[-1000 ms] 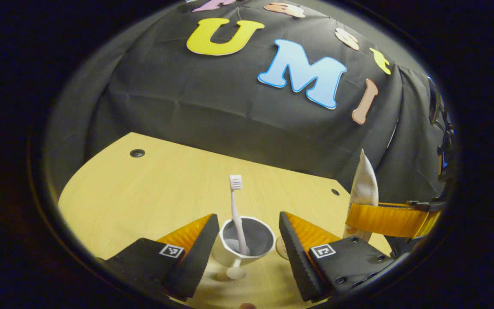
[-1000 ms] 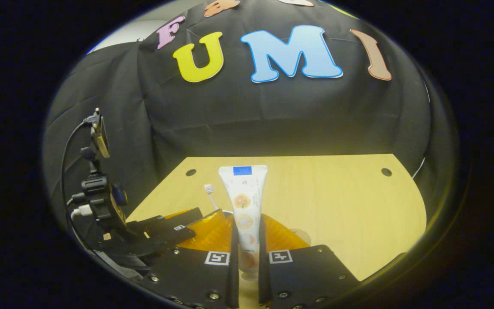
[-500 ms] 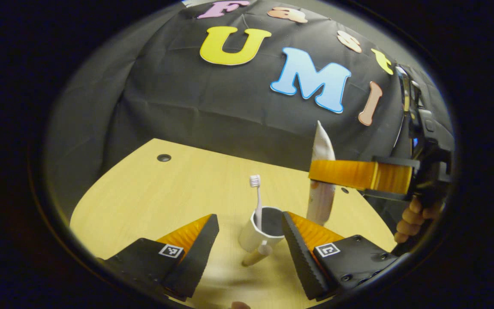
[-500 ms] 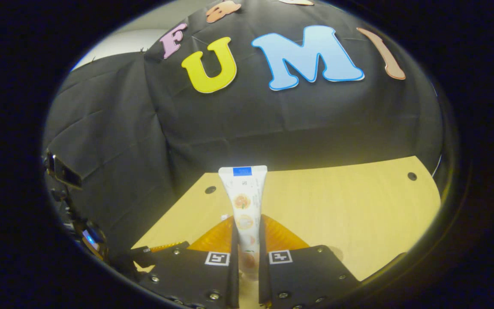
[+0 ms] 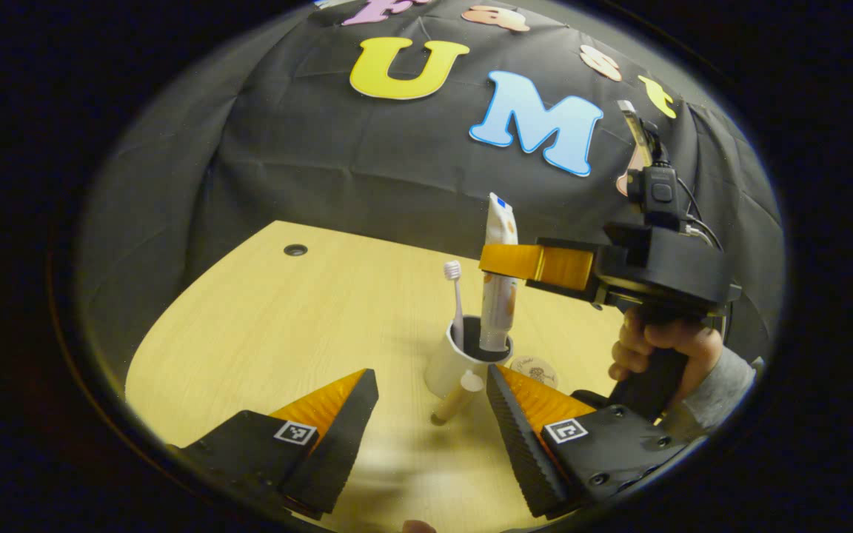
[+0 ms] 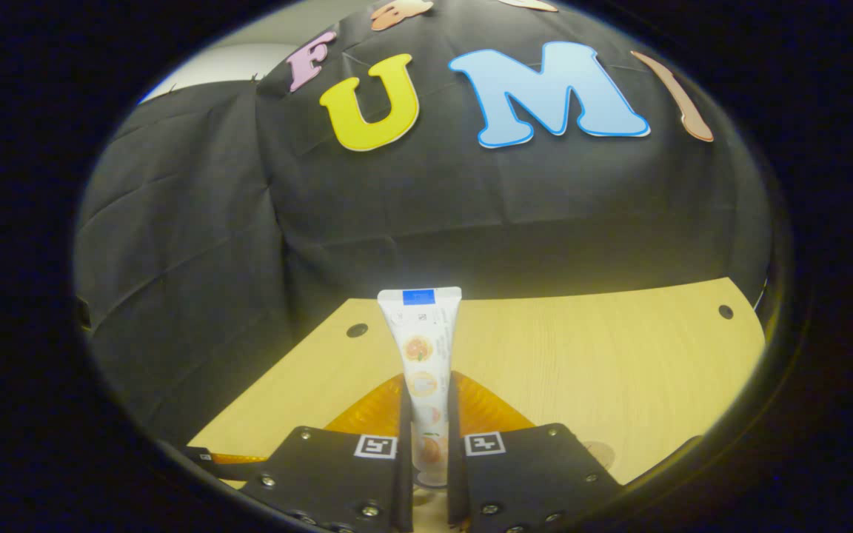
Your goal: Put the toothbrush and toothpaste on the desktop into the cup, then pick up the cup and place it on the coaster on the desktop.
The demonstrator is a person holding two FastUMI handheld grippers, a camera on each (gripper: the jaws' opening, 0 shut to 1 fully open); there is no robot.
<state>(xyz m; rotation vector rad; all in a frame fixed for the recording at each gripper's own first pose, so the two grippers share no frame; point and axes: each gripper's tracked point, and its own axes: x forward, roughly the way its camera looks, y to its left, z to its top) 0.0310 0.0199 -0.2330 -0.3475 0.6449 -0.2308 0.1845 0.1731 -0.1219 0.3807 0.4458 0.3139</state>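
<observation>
Wooden desktop [image 5: 263, 326], toothpaste [image 6: 422, 355] with unreadable fruit-print label in right tool [image 6: 424, 437]

The left gripper [image 5: 430, 396] hangs low over the desk, its jaws spread wide with nothing between them. The right gripper [image 6: 424, 451] is clamped on the toothpaste [image 6: 421, 348], held upright; a hand [image 5: 656, 348] grips its handle.

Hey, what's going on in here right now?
A person is loading a cup on a wooden desk. The toothbrush already stands in it. The right gripper holds the toothpaste upright with its lower end in the cup's mouth. The left gripper waits open nearby, beside the coaster.
</observation>
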